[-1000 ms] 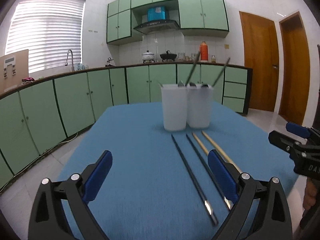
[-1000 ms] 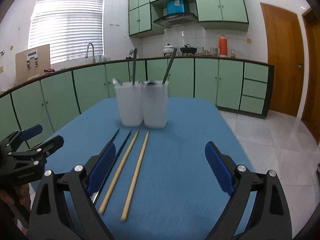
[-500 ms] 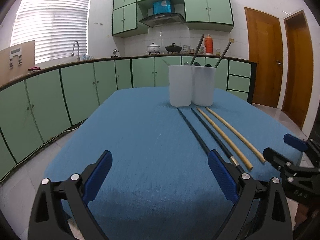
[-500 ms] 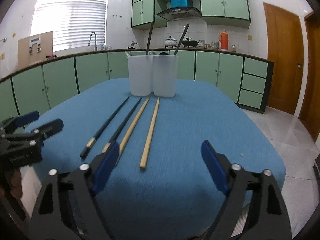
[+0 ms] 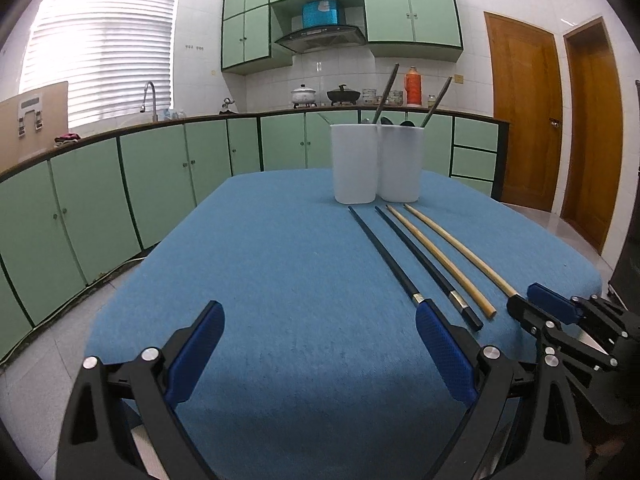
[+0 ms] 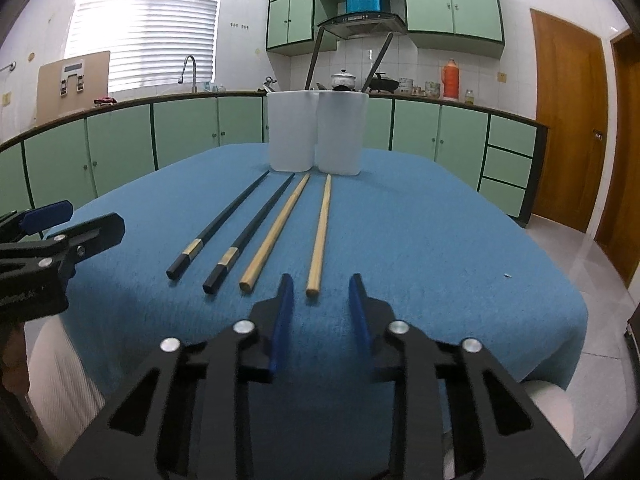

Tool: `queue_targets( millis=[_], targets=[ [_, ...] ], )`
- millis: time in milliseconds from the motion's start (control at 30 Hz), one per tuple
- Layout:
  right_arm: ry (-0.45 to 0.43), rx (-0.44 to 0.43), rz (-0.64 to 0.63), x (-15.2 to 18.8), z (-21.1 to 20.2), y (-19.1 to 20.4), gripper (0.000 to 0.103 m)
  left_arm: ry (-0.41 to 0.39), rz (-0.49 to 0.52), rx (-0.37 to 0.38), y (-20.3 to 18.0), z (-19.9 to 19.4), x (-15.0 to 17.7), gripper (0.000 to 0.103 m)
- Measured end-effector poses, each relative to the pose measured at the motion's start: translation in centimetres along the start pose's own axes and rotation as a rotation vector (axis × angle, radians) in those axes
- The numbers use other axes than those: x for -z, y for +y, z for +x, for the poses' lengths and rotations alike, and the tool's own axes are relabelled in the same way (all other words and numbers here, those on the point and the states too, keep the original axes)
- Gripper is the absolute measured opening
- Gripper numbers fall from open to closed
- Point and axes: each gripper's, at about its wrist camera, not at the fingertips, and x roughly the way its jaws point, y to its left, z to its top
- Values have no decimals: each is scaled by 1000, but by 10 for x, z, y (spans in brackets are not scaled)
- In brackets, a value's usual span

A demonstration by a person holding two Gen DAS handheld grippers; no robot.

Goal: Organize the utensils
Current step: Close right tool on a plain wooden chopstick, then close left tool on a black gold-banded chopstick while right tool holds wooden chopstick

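Now the right gripper point(image 6: 320, 294) hangs low over the near edge of the blue tablecloth point(image 6: 420, 240); its blue pads point(image 6: 282, 312) are narrowed to a small gap and they hold nothing; the near end of the right wooden chopstick point(image 6: 320, 236) lies just in front of this gap, not touching. Beside it lie the second wooden chopstick point(image 6: 276, 232) and two black chopsticks, one point(image 6: 250, 230) next to the wood and one point(image 6: 220, 224) further left; all four lie flat, side by side and apart, with their far tips near two white cups point(image 6: 316, 136). The cups stand upright and touch each other; some dark utensil handles point(image 6: 314, 60) lean out of them. The left gripper point(image 5: 320, 344) is wide open and empty, above the cloth, left of the chopsticks.
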Motion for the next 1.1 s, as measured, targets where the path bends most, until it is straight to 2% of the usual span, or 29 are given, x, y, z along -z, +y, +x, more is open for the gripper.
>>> queue_targets(
  millis=[67,200,333,800,933,1100],
  targets=[
    [-4,1,-7,1,0,1,18,-1,3,1,-1,-1,1,94],
    [-12,9,-15,2,2,3,16,-3,6,6,-4,-4,1,94],
    [-17,17,-32,3,4,5,7,-6,4,12,-7,-6,2,94],
    [-35,25,-7,5,-4,-7,6,17,-7,33,-33,5,6,93],
    [-32,19,1,5,-4,-11,6,21,17,15,-42,12,8,84],
    [-36,11,9,5,-5,-15,6,44,11,7,-49,21,10,63]
  ],
)
